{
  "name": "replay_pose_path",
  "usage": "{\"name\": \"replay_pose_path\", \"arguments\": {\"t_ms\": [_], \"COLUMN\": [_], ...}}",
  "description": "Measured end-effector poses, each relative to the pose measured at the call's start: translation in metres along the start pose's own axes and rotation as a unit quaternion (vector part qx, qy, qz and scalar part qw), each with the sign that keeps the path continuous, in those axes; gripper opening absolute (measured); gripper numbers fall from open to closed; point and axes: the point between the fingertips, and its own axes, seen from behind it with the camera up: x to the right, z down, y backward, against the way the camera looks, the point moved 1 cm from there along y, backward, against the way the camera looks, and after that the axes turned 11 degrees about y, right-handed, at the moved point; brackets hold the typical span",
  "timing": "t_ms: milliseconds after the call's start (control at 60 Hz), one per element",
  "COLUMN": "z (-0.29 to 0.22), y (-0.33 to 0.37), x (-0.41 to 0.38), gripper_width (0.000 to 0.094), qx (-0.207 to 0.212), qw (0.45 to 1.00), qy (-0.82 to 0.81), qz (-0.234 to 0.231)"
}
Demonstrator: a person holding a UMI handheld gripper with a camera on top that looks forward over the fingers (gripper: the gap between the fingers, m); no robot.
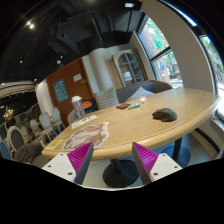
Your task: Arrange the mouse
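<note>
While the claw [107, 160] hangs short of the near edge of the counter [150, 130], its two pink-padded fingers [78, 157] stand spread apart with nothing between them. The mouse [165, 115], a dark rounded shape, lies on the bare wood well beyond the fingers and off toward the right-hand one, with a darker flat patch under or just beside it that may be a mouse mat; I cannot tell which. Farther left on the counter sits a spread of papers [87, 130] with a pinkish print, well apart from the mouse. Chairs [105, 98] line the far side.

The step in hand looks like the approach, with the grasp not yet begun. To do it well, the claw should travel forward and rightward over the counter edge until the mouse sits centred between the pads, then come down low enough that the pads meet the mouse's flanks, not its sloping top, where they would likely slip. Keeping the fingers wide until then avoids nudging the mouse away. Lining the fingers across its narrower width should give the surest hold.
</note>
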Motion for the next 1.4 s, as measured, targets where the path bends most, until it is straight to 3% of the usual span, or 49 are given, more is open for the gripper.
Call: {"name": "replay_pose_path", "arguments": {"t_ms": [250,467,983,1133,1317,1350,1400], "z": [-0.007,-0.013,-0.039,-0.045,-0.046,-0.05,-0.05], "y": [-0.018,-0.039,-0.144,-0.169,-0.173,-0.173,-0.172], "x": [0.09,0.196,0.275,0.296,0.303,0.301,0.302], "gripper_width": [0.0794,0.0792,0.0772,0.0615,0.053,0.0445,0.0426], "qx": [-0.012,-0.054,-0.154,-0.173,-0.187,-0.178,-0.179], "qw": [0.996,0.978,0.966,0.964,0.957,0.957,0.953], "qy": [0.03,0.076,0.114,0.065,0.075,0.093,0.103], "qz": [0.086,0.186,0.176,0.189,0.209,0.208,0.22]}}
